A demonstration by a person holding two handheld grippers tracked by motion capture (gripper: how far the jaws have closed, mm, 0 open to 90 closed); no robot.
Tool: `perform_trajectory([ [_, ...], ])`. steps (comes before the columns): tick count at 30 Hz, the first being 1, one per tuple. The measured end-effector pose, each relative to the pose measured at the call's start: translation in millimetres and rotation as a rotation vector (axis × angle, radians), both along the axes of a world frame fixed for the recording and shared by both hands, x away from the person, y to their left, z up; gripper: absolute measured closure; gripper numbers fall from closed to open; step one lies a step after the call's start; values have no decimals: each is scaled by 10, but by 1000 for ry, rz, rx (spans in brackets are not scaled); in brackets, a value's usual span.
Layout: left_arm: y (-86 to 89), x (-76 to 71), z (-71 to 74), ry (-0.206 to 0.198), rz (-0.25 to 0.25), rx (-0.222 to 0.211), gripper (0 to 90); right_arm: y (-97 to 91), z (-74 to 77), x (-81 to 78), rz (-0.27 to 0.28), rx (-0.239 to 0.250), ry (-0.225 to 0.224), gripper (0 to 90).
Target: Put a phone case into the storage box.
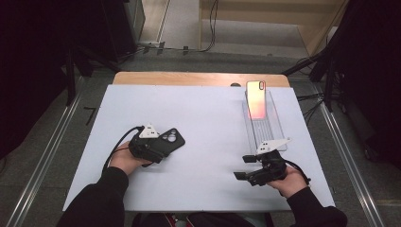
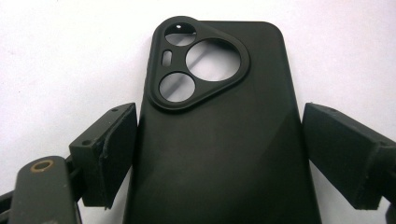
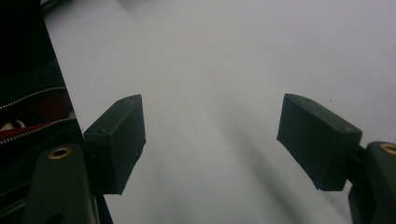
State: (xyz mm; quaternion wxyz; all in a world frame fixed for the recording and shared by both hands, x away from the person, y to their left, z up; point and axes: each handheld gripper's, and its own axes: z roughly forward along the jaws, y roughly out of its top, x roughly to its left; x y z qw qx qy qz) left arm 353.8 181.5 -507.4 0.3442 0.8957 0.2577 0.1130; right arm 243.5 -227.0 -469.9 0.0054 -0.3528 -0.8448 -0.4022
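**Left gripper brackets the black phone case; the grip is about to be made**

The left gripper (image 1: 163, 147) sits over the black phone case (image 2: 219, 140), which lies flat on the white table (image 1: 208, 123) with its camera cut-outs pointing away from the gripper. In the left gripper view the case runs straight up between the two jaws. The near-left pad (image 2: 116, 154) looks to be right at the case's edge, perhaps just touching, while the other pad stands a little off the opposite edge. The jaws are apart and bracketing the case, not yet pressing on both sides, so nothing is truly held.

The right gripper (image 1: 245, 166) rests low over bare table, well apart from the case and off to the far side of the left gripper. Its jaws stand wide with nothing between them, as the right gripper view shows. Just beyond it lies a clear tray (image 1: 276, 130) with a pink phone (image 1: 256, 99) propped at its far end.

The step in hand looks like the pick-up of the case: the approach is done and the closing is what remains. The next move calls for bringing the jaws together evenly on the two long edges, so the case doesn't skate sideways toward the pad that is slower to meet it. The case is thin, soft-looking and flat on the table, so the pads need to sit low enough to catch the edge walls rather than ride over the rounded back. A gentle squeeze should do; too hard and the empty shell may bow. After that, a lift toward the phone seems the likely course, with the right gripper free to steady things.
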Motion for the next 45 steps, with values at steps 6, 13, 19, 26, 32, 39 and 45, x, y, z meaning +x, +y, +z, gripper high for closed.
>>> perform_trajectory([
  [6,-3,-3,8,6,4,0,143,-14,-11,13,5,-8,-12,216],
  [13,3,-3,46,40,-1,-5,146,-30,-4,8,2,1,-4,215],
  [19,-49,-34,121,67,-9,-22,146,-32,1,12,8,7,-13,215],
  [26,-74,-89,286,67,1,-62,146,-36,9,12,3,8,-20,210],
  [32,-122,-164,445,74,9,-106,146,-58,32,16,-13,16,-31,209],
  [39,-187,-278,609,64,9,-124,146,-62,35,14,-18,27,-41,207],
  [45,-246,-346,689,83,23,-145,147,-59,41,13,-28,21,-42,207],
])
